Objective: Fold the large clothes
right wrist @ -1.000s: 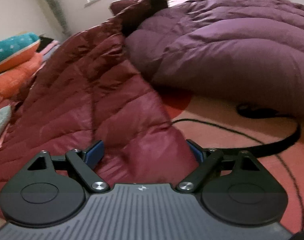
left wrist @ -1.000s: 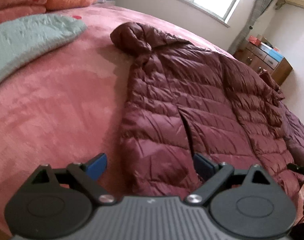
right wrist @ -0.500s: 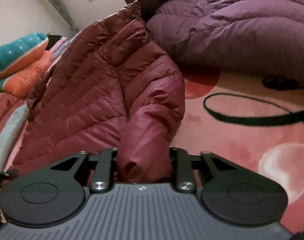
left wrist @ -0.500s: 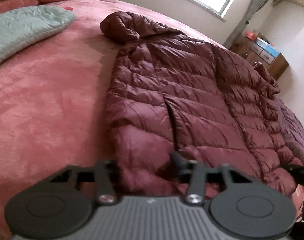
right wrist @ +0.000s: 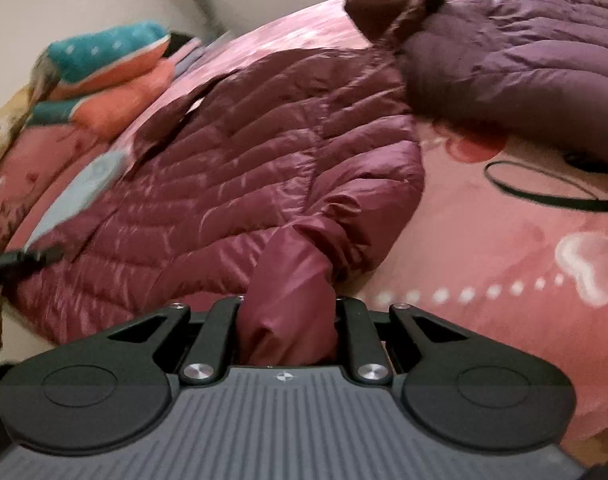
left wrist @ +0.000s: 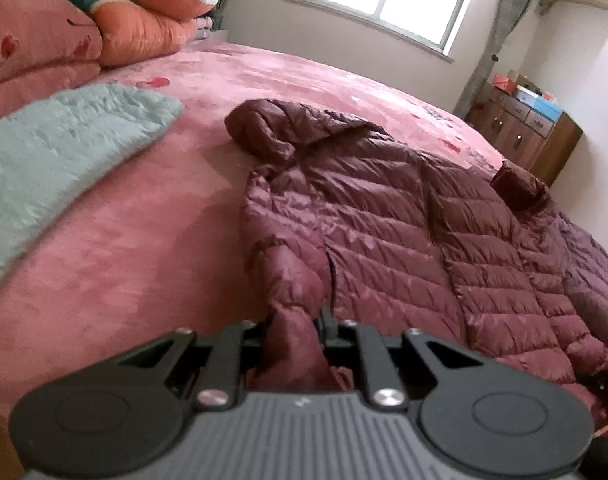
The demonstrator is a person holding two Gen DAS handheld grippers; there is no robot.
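A maroon quilted down jacket (left wrist: 384, 232) lies spread on the pink bed, hood toward the far side. It also shows in the right wrist view (right wrist: 244, 184). My left gripper (left wrist: 294, 340) is shut on a bunched fold of the jacket's near hem, lifted a little off the bed. My right gripper (right wrist: 290, 320) is shut on the jacket's other hem corner, also raised. The fingertips of both are hidden by the fabric.
A purple down coat (right wrist: 516, 56) lies beside the jacket on the right, with a black belt (right wrist: 544, 196) on the pink bedspread (left wrist: 144, 248). A light green quilt (left wrist: 56, 160) and stacked pillows (left wrist: 136, 20) lie at the left. A wooden cabinet (left wrist: 532, 140) stands by the wall.
Both grippers were open over the jacket's hem a second ago. They closed on the fabric and have lifted it, pulling the hem up and toward me.
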